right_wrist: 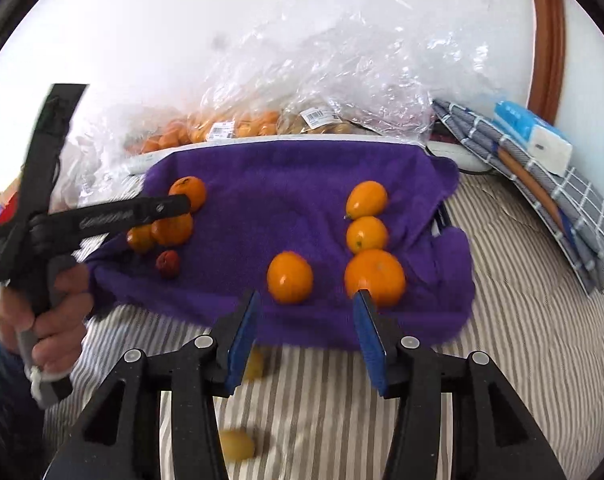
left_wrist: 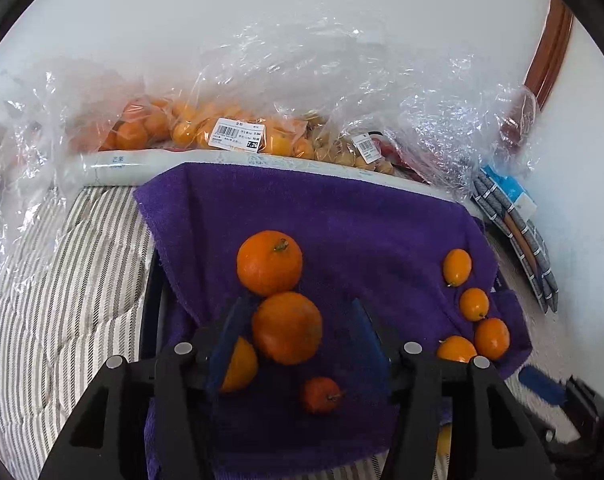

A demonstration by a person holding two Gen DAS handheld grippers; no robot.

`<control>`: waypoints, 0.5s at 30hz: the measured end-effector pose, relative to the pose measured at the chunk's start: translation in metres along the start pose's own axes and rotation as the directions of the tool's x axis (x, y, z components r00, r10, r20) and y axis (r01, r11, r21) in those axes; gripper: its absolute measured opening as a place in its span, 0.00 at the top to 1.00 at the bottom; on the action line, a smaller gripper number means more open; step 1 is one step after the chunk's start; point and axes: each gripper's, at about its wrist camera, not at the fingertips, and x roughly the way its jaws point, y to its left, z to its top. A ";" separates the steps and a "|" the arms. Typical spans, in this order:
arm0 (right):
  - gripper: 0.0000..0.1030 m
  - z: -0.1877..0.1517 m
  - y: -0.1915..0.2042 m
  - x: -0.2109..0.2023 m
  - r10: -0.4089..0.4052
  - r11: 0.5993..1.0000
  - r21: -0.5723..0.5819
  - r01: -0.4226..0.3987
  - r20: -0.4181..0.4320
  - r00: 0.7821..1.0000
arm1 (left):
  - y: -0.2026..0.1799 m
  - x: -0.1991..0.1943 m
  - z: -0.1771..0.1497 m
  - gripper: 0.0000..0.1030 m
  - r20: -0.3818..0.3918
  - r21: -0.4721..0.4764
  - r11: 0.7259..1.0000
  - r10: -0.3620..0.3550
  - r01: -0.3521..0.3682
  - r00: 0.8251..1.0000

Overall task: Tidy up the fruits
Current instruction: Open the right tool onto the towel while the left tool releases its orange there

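Note:
A purple towel (left_wrist: pixel 341 216) (right_wrist: pixel 294 184) lies on a striped bed and carries loose fruit. In the left wrist view my left gripper (left_wrist: pixel 298 320) is open around a large orange (left_wrist: pixel 286 328), with another orange (left_wrist: pixel 270 262) just beyond, a third (left_wrist: pixel 240 364) behind the left pad and a small red fruit (left_wrist: pixel 319 395) below. Several small oranges (left_wrist: pixel 473 304) sit at the towel's right. In the right wrist view my right gripper (right_wrist: pixel 307 312) is open and empty near the towel's front edge, facing an orange (right_wrist: pixel 290 277) and a larger one (right_wrist: pixel 375 277). The left gripper (right_wrist: pixel 170 206) shows over the left fruit cluster.
Clear plastic bags of oranges (left_wrist: pixel 206 128) (right_wrist: pixel 238 128) and small brown fruit (left_wrist: pixel 341 148) lie behind the towel by the wall. Folded checked cloth (right_wrist: pixel 541 184) and a tissue pack (right_wrist: pixel 533 136) lie at right. Two yellow fruits (right_wrist: pixel 236 444) (right_wrist: pixel 254 364) rest on the striped bedding (right_wrist: pixel 501 360).

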 end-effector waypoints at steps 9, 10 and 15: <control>0.62 -0.057 0.026 -0.018 0.097 0.995 -0.025 -0.099 -0.096 0.991 | 0.006 -0.072 -0.026 0.45 0.070 0.011 1.000 0.019 -0.020 0.997; 0.64 -0.061 0.028 -0.017 0.099 0.994 -0.032 -0.103 -0.099 0.990 | 0.008 -0.080 -0.032 0.45 0.074 0.012 1.000 0.026 -0.027 0.997; 0.76 -0.080 0.036 -0.013 0.048 0.998 -0.035 -0.051 -0.086 0.995 | 0.018 -0.110 -0.062 0.45 0.087 0.006 0.998 0.069 -0.070 0.994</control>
